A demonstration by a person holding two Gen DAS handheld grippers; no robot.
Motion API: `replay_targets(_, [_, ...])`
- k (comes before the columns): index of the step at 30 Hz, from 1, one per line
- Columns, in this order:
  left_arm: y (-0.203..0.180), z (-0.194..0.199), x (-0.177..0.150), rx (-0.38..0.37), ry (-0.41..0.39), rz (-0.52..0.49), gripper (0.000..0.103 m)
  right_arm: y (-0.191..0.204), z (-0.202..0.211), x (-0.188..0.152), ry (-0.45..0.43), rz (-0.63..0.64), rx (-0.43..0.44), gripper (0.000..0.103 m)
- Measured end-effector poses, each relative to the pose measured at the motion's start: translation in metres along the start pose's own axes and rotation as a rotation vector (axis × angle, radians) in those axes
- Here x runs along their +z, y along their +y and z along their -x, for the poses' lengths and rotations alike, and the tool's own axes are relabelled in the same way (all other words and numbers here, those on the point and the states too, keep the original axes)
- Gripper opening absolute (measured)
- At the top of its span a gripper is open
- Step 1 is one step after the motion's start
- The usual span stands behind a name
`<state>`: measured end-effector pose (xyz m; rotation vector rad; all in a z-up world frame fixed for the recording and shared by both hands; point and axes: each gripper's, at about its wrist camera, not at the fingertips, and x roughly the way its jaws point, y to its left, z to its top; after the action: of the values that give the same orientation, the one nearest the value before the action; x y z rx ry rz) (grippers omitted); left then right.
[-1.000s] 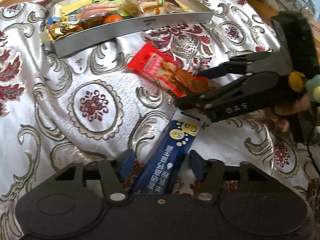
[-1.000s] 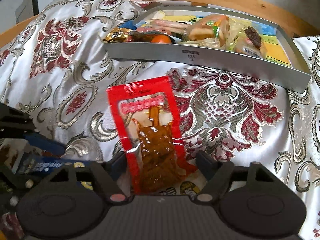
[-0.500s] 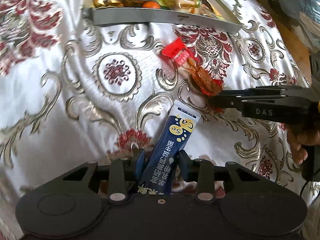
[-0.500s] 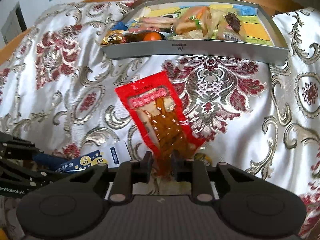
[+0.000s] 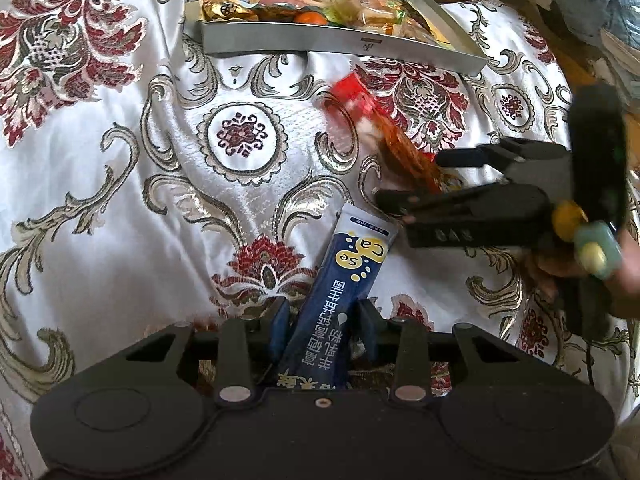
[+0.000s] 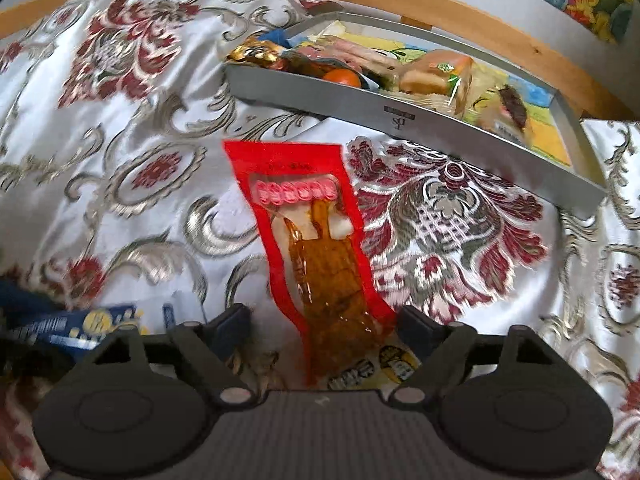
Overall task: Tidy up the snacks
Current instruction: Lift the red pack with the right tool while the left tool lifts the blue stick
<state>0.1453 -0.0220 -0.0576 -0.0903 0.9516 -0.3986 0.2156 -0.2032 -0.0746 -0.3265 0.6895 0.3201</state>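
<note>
A dark blue stick packet (image 5: 352,264) points away from the camera, and my left gripper (image 5: 324,316) is shut on its near end. A red packet with brown strips inside (image 6: 316,240) lies lengthwise between the spread fingers of my right gripper (image 6: 324,320), which is open. In the left wrist view the red packet (image 5: 372,120) is blurred, and its near end sits between the right gripper's (image 5: 412,178) parted fingers. The grey snack tray (image 5: 320,40) stands at the far side of the cloth with several wrapped snacks inside. The blue packet (image 6: 92,324) also shows low on the left.
A white, red and gold patterned cloth (image 5: 120,160) covers the surface. A wooden edge (image 6: 440,12) runs behind the tray (image 6: 400,116). A small white and yellow printed packet (image 6: 380,368) lies under the right gripper. A person's hand (image 5: 580,272) holds the right gripper.
My right gripper shut on the red packet half a second ago and has now opened around it. The left gripper closed on the blue stick packet and keeps hold of it.
</note>
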Motion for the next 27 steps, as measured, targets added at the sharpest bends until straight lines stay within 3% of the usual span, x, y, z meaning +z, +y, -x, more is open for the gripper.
replay_targets(2, [-0.001, -0.004, 0.001, -0.001, -0.004, -0.016, 0.041, -0.011, -0.007, 0.002, 0.001, -0.053, 0.035, 0.084])
replay_targets(4, [-0.004, -0.007, 0.002, 0.0, -0.009, -0.042, 0.042, -0.018, -0.01, 0.004, 0.001, -0.094, 0.052, 0.073])
replay_targets(6, [-0.007, -0.01, 0.002, 0.001, -0.011, -0.066, 0.042, -0.022, -0.007, 0.002, -0.014, -0.102, 0.041, 0.047])
replay_targets(7, [-0.007, -0.01, 0.002, 0.002, -0.013, -0.068, 0.042, -0.023, -0.004, 0.001, -0.021, -0.104, 0.037, 0.041])
replay_targets(10, [-0.007, -0.01, 0.002, 0.007, -0.016, -0.06, 0.041, -0.026, 0.003, -0.004, -0.04, -0.12, 0.028, 0.036])
replay_targets(14, [-0.009, -0.008, 0.001, 0.027, -0.02, -0.063, 0.038, -0.02, 0.018, -0.008, -0.08, -0.118, -0.004, 0.021])
replay_targets(27, [-0.02, 0.007, -0.004, 0.06, -0.074, -0.115, 0.03, -0.007, 0.068, -0.019, -0.176, -0.121, -0.048, 0.019])
